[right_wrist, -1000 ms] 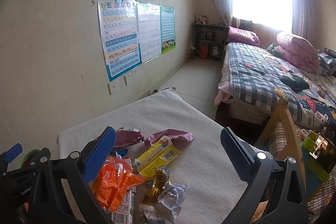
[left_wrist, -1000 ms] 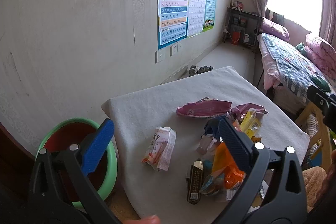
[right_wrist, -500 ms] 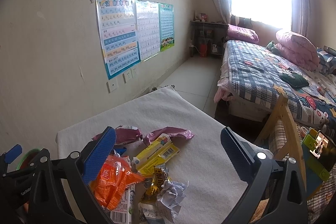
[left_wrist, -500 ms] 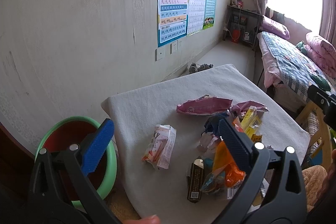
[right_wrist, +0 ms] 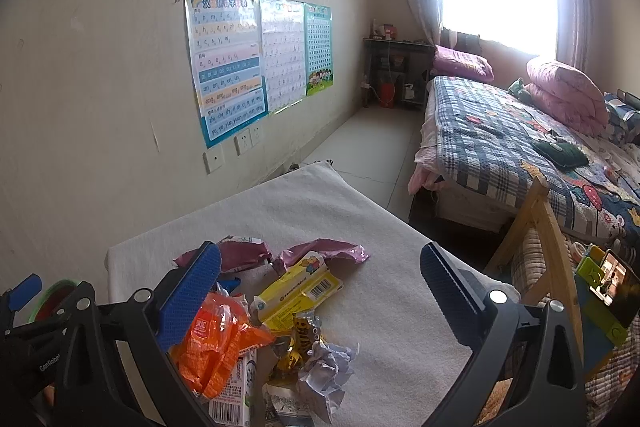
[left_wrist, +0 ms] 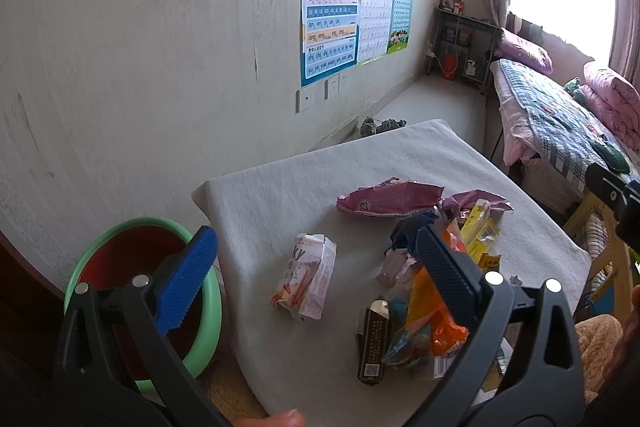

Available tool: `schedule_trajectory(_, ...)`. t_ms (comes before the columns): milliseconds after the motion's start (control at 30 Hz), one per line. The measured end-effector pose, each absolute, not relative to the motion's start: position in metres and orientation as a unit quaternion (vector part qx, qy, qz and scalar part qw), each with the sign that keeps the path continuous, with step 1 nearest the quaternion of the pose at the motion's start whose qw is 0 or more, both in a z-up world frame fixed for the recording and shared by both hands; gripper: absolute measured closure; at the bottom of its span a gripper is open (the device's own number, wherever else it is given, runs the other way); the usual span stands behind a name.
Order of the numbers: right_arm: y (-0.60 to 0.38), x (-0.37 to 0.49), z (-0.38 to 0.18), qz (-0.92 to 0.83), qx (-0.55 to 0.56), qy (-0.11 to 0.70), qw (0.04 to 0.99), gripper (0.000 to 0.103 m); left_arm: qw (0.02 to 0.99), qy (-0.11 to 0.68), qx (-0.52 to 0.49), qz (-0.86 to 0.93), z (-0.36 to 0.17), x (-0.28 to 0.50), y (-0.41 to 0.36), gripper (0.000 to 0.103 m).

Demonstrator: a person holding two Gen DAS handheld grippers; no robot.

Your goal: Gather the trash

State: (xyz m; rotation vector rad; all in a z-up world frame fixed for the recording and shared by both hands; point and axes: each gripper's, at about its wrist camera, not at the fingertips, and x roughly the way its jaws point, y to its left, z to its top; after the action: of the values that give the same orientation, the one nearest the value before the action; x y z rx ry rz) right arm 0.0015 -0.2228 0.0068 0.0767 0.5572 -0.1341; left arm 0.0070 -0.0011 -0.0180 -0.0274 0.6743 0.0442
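A pile of trash lies on a white cloth-covered table [left_wrist: 280, 187]: a white snack wrapper [left_wrist: 306, 277] apart on the left, a pink bag [left_wrist: 388, 203], an orange wrapper [right_wrist: 218, 341], a yellow box [right_wrist: 298, 293], crumpled foil [right_wrist: 324, 373] and a brown packet [left_wrist: 374, 341]. A green bin with a red inside [left_wrist: 140, 267] stands left of the table. My left gripper [left_wrist: 316, 277] is open and empty above the white wrapper. My right gripper [right_wrist: 320, 291] is open and empty above the pile.
A wall with posters [right_wrist: 228, 63] runs along the left. A bed with a plaid quilt [right_wrist: 500, 135] stands at the right. A wooden chair frame [right_wrist: 548, 223] stands close to the table's right side, with a phone [right_wrist: 614, 277] beside it.
Both views have tilted up slightly, so the table and trash sit a little lower in frame. Both grippers stay open and empty.
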Motion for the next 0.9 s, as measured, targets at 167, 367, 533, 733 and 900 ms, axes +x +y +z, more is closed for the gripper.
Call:
schedule_trajectory(167,-0.223,0.0014,0.0071,-0.066,0.037,0.274,0.959,0.007,0.943,0.332,-0.014,0.021,-0.018,0.0078,-0.0004,0.006)
schedule_trajectory(367,-0.2233,0.0014,0.0072,-0.066,0.039,0.274,0.959,0.007,0.943,0.333,-0.011,0.019,-0.0191,0.0073,-0.0009,0.006)
schedule_trajectory(533,-0.2228,0.0016,0.0068,-0.066,0.038,0.275,0.958,0.007,0.943,0.334,-0.01,0.018,-0.0202,0.0072,-0.0009,0.006)
schedule_trajectory(733,-0.222,0.0023,0.0063,-0.066,0.037,0.275,0.959,0.007,0.943,0.332,-0.008,0.019,-0.0204,0.0082,-0.0016,0.006)
schedule_trajectory(900,-0.2208,0.0039,0.0051,-0.065,0.033,0.276,0.959,0.007,0.942,0.334,-0.008,0.019,-0.0218,0.0083,-0.0014,0.006)
